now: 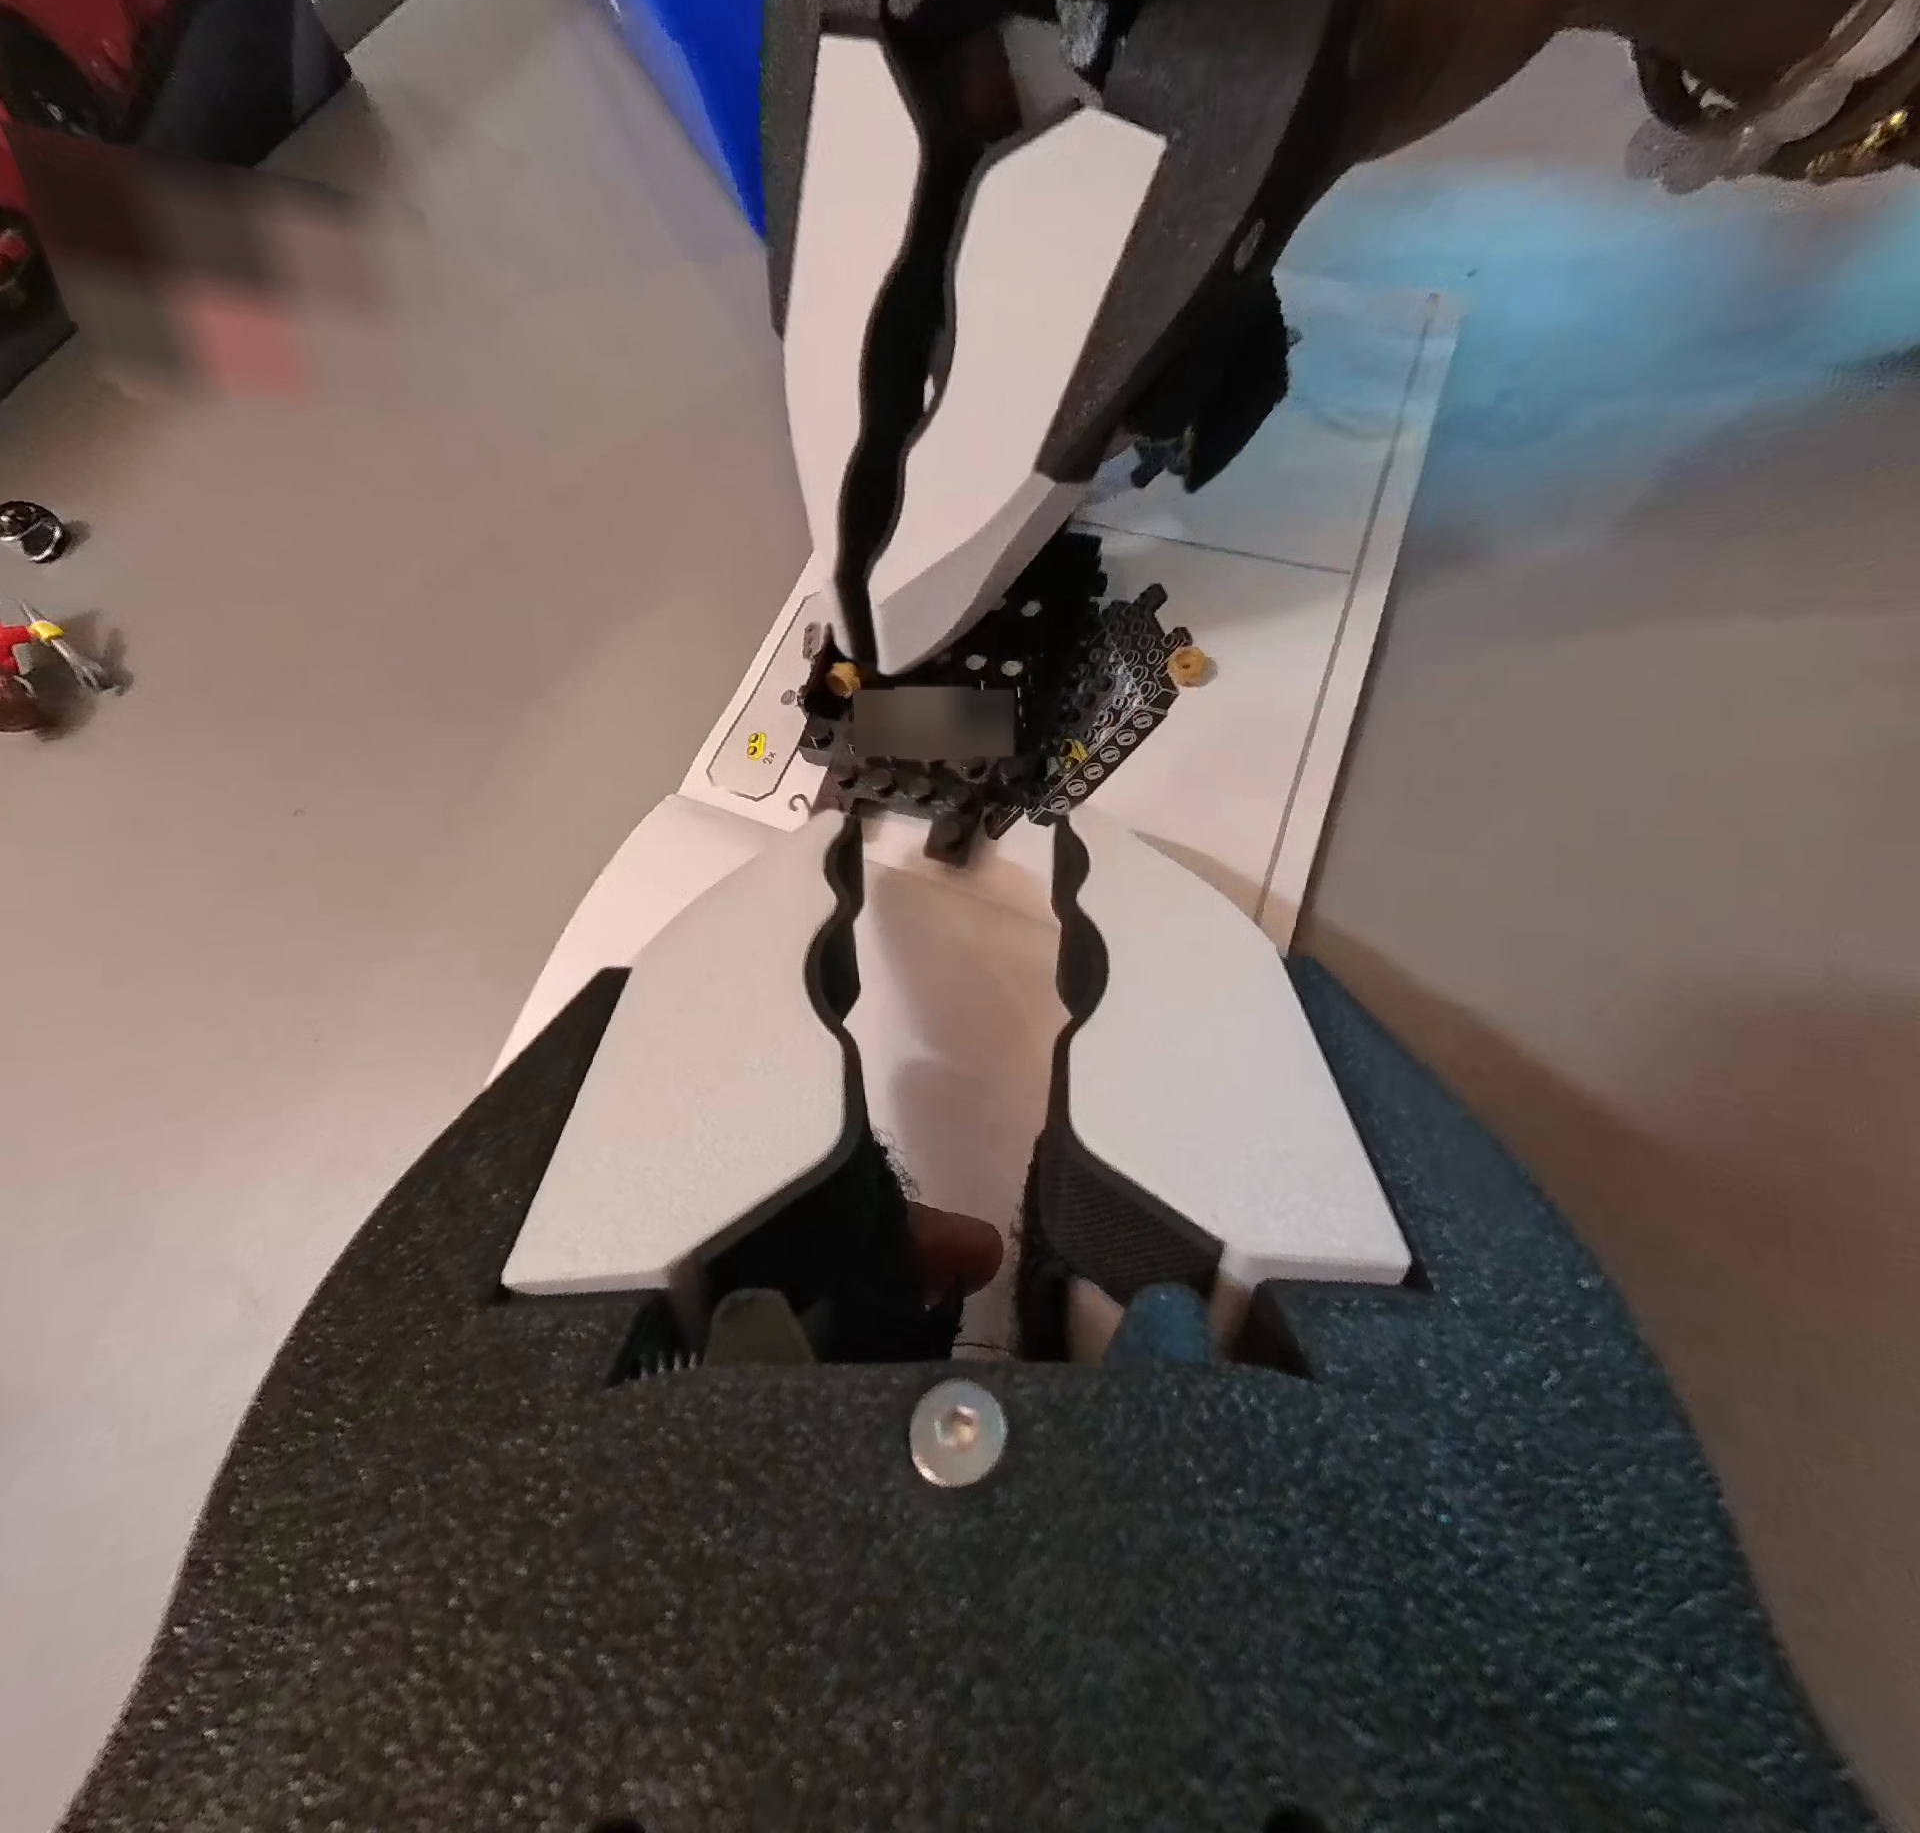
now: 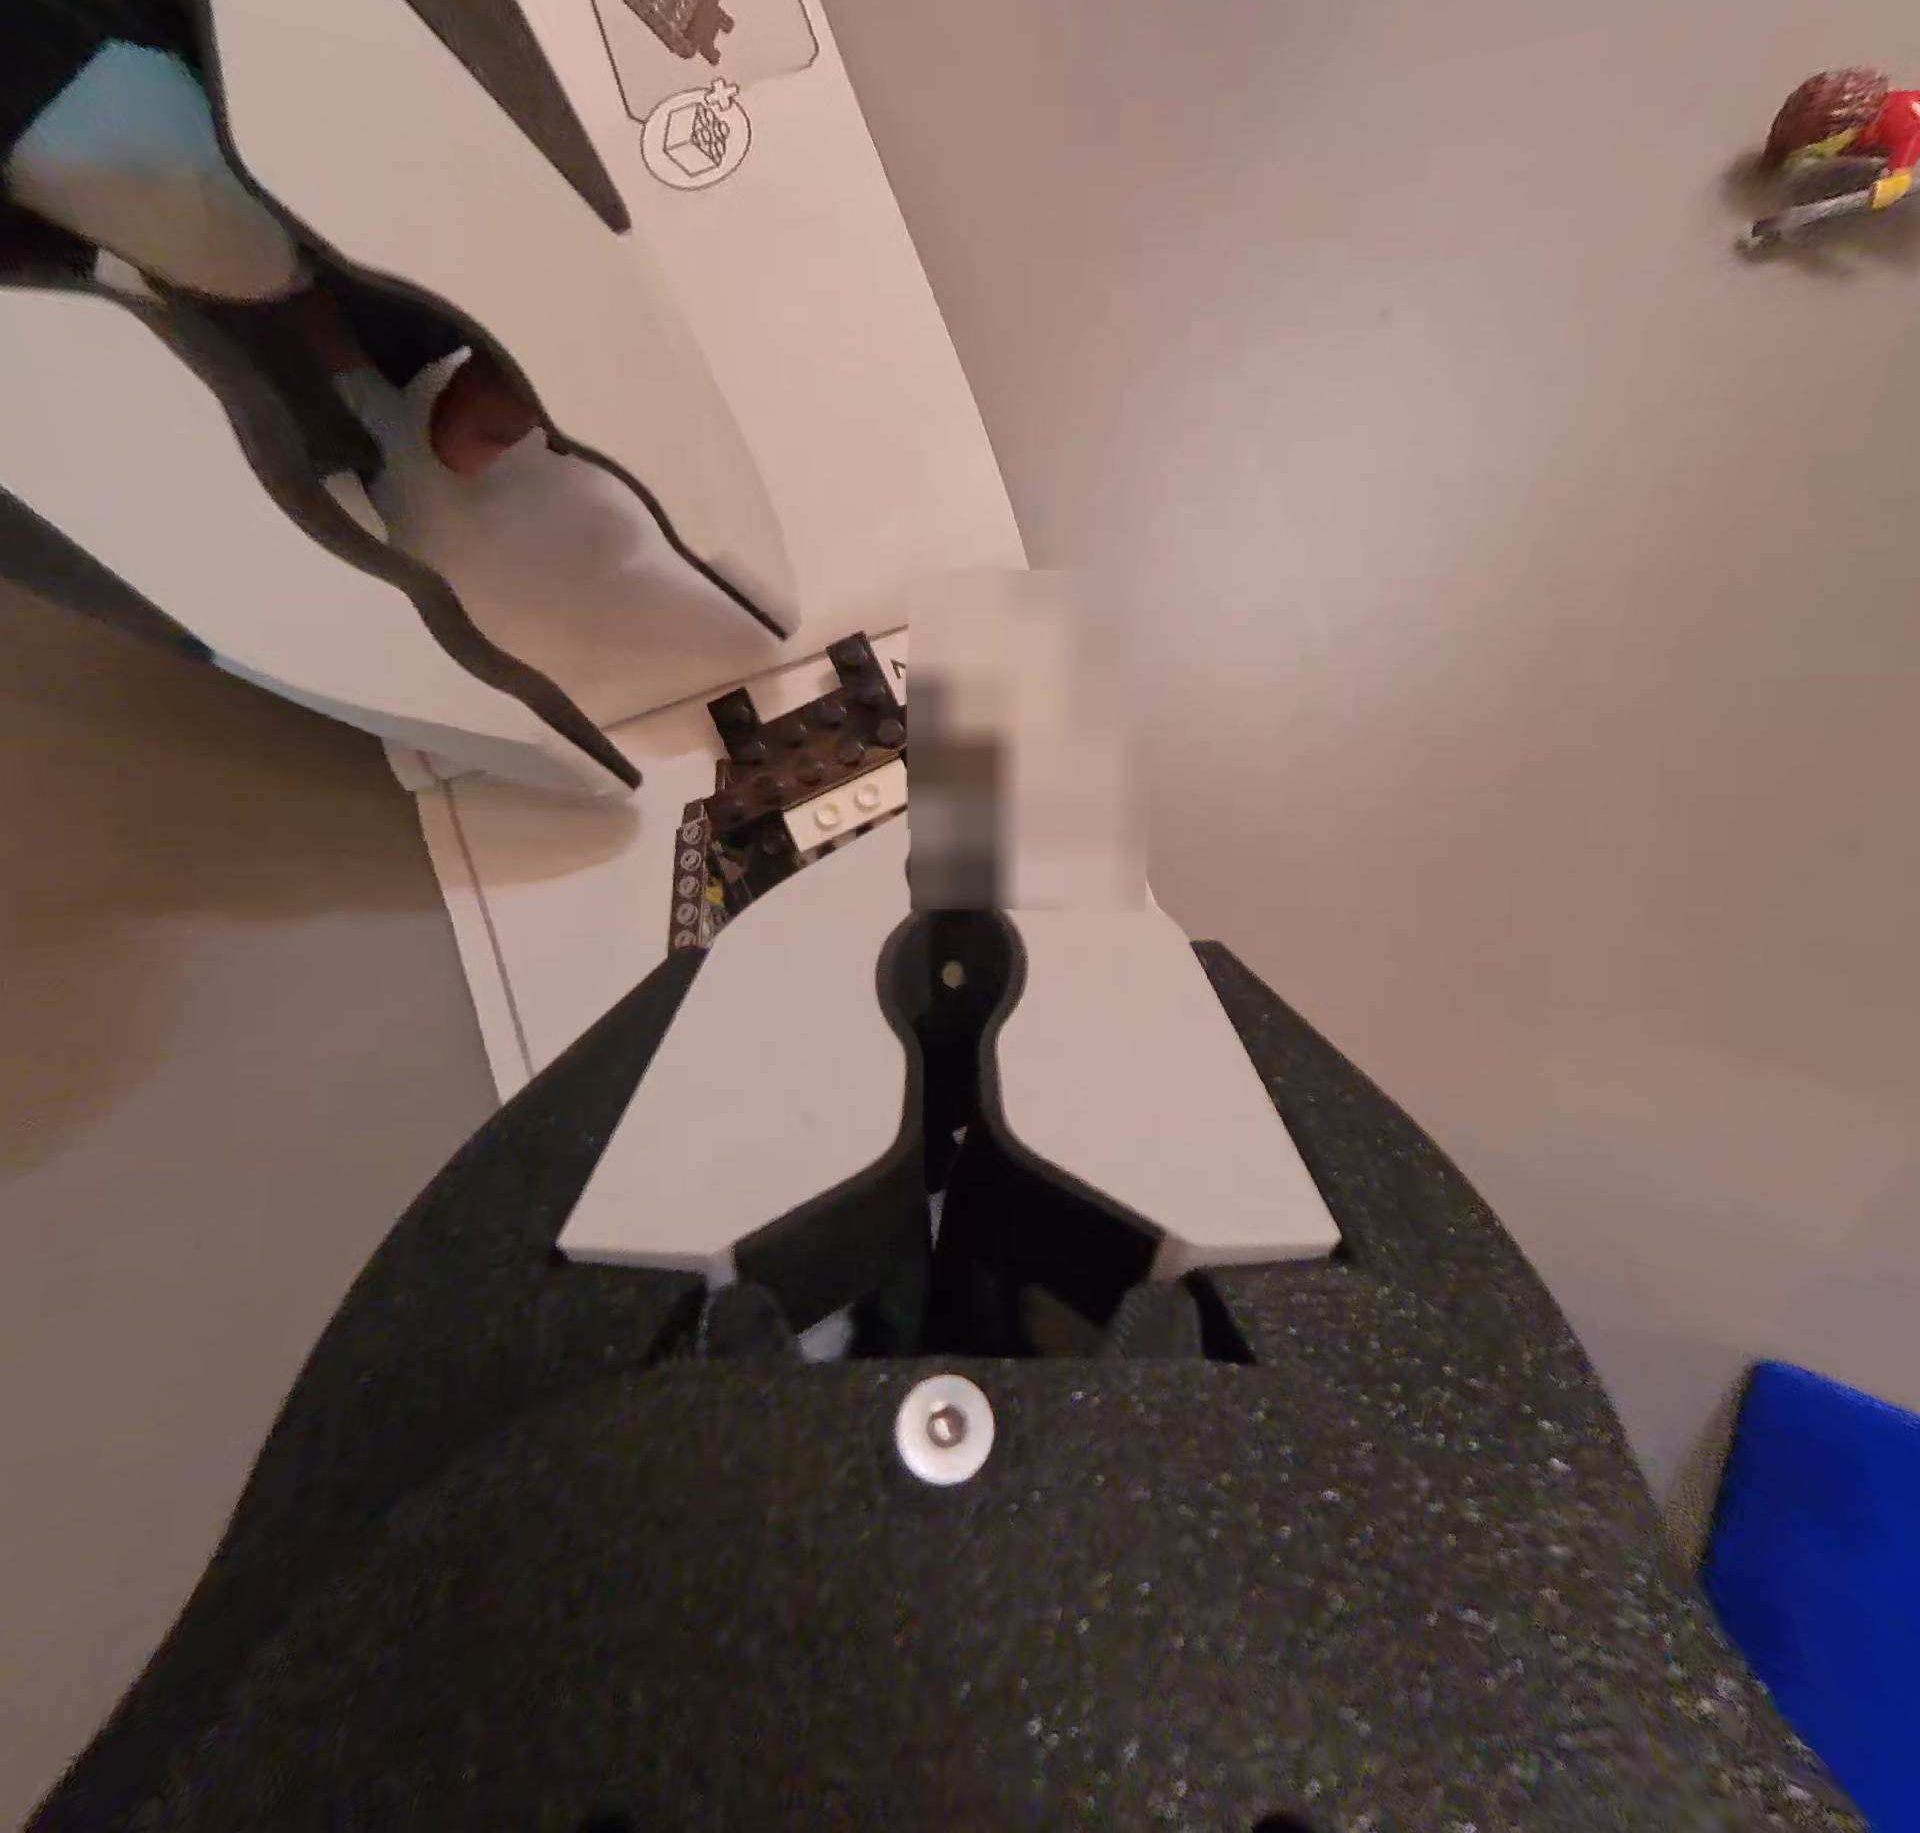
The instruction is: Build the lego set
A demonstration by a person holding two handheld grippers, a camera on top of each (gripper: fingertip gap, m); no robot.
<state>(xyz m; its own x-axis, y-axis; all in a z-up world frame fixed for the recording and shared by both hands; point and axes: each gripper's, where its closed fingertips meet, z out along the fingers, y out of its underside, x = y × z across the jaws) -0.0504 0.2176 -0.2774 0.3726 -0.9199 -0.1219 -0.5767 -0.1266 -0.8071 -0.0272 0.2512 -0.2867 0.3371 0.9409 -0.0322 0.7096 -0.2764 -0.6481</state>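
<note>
A black brick model (image 1: 935, 744) lies on a white instruction booklet (image 1: 1299, 495). My left gripper (image 1: 956, 833) is open at the model's near edge. A studded black tab (image 1: 951, 833) stands between its fingertips without touching either pad. My right gripper (image 1: 860, 656) comes in from the far side with its fingers shut. Its tip rests at a small tan round piece (image 1: 844, 682) on the model's far left corner. A second tan round piece (image 1: 1190, 663) sits on the model's right side. In the right wrist view a blurred patch hides my right fingertips, and the left gripper (image 2: 707, 705) shows at upper left beside the model (image 2: 810, 744).
A red toy figure (image 1: 26, 661) and a metal ring (image 1: 31, 531) lie on the grey table at the left; the figure also shows in the right wrist view (image 2: 1849, 152). A blue box (image 1: 665, 48) and a dark box (image 1: 156, 27) stand at the back. There is about 5 cm between the tips of the two grippers.
</note>
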